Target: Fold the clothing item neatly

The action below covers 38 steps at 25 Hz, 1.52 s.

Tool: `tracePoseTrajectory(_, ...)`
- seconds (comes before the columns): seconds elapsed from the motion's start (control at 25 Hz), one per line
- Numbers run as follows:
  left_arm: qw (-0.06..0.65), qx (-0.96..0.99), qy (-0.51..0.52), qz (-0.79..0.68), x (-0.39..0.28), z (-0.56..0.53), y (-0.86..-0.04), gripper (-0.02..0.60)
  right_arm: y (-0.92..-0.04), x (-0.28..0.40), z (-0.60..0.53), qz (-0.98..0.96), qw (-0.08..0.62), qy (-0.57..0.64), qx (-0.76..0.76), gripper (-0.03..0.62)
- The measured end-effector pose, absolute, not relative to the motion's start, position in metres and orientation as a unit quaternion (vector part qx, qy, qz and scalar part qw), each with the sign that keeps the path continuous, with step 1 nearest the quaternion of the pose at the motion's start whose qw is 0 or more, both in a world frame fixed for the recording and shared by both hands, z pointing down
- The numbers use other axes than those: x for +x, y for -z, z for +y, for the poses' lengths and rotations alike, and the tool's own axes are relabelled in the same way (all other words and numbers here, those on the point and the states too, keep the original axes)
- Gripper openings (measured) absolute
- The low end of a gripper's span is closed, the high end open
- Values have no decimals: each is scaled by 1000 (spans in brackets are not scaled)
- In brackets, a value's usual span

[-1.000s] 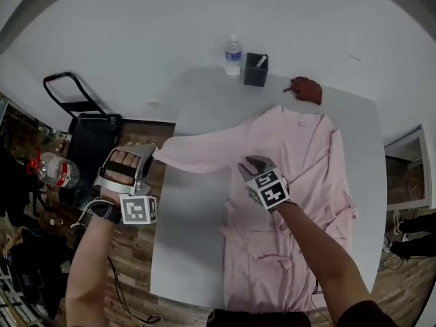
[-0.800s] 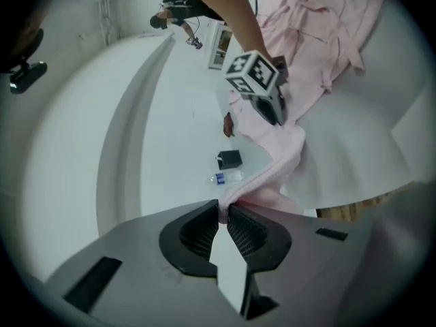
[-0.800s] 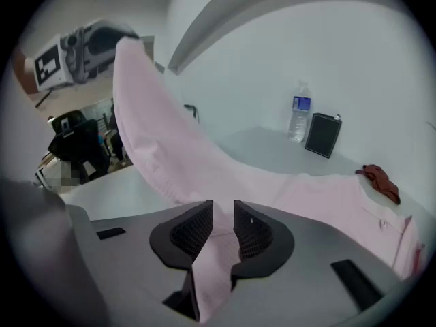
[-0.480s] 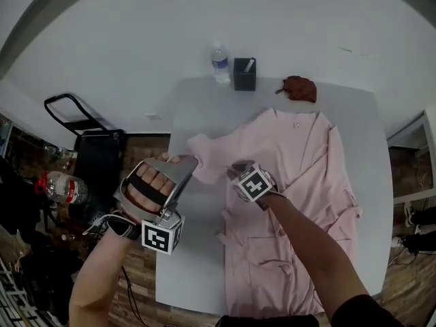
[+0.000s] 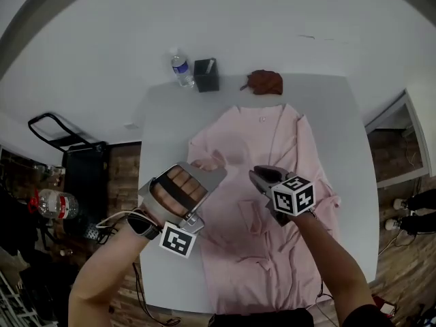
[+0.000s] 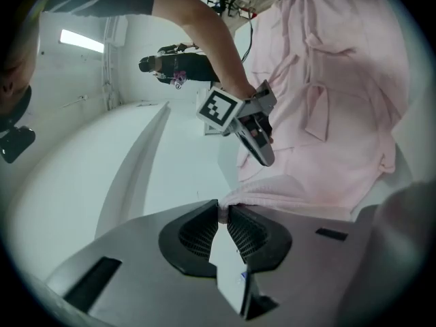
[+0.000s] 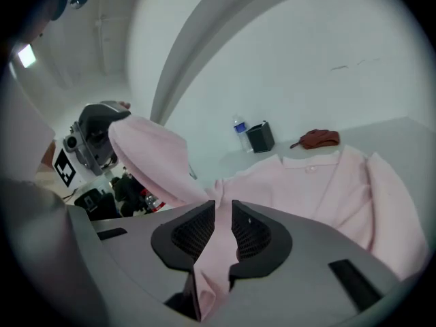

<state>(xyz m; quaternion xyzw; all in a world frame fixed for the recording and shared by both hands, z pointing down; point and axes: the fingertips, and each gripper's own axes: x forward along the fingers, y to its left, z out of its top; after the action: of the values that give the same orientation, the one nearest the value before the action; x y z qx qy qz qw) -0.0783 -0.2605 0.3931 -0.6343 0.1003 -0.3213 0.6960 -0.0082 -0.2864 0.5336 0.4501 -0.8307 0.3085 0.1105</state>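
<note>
A pink button-front garment lies spread on the grey table, collar at the far end. My left gripper is shut on the cuff end of its left sleeve, held above the garment's left side. My right gripper hovers just to the right of it. Its jaws have just been closing, and a fold of pink sleeve cloth is now pinched between them. In the right gripper view the sleeve arcs up to the left gripper. The left gripper view shows the right gripper over the pink cloth.
At the table's far edge stand a water bottle, a black box and a brown crumpled item. A black cart and a large bottle are on the wooden floor at the left.
The left gripper has carried the sleeve end from beyond the table's left edge rightward over the garment. The sleeve no longer lies stretched out. The right gripper has shifted right and taken hold of cloth.
</note>
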Motion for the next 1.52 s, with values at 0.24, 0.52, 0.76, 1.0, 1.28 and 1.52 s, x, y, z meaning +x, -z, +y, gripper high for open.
tracePoseTrajectory(0.24,625,-684,338,167,-35,-258,-395,37,-499,53,-235,-820,62,-294,487,77)
tracePoseTrajectory(0.52,596,-677,429,54,23,-185,-510,224,-513,93,-179,-809,95,-296,498,77)
tracePoseTrajectory(0.76,527,-715,459,15,23,-129,-534,252,-546,82,-174,-819,130,-329,452,77)
tracePoseTrajectory(1.0,384,-799,452,97,-8,-86,-518,251,-566,20,-196,-855,240,-206,412,97)
tracePoseTrajectory(1.28,217,-863,385,247,-31,-91,-491,216,-600,-12,-236,-828,335,-143,427,134)
tracePoseTrajectory(1.52,120,-890,308,315,-27,-92,-471,95,-568,59,-229,-763,216,-239,561,32)
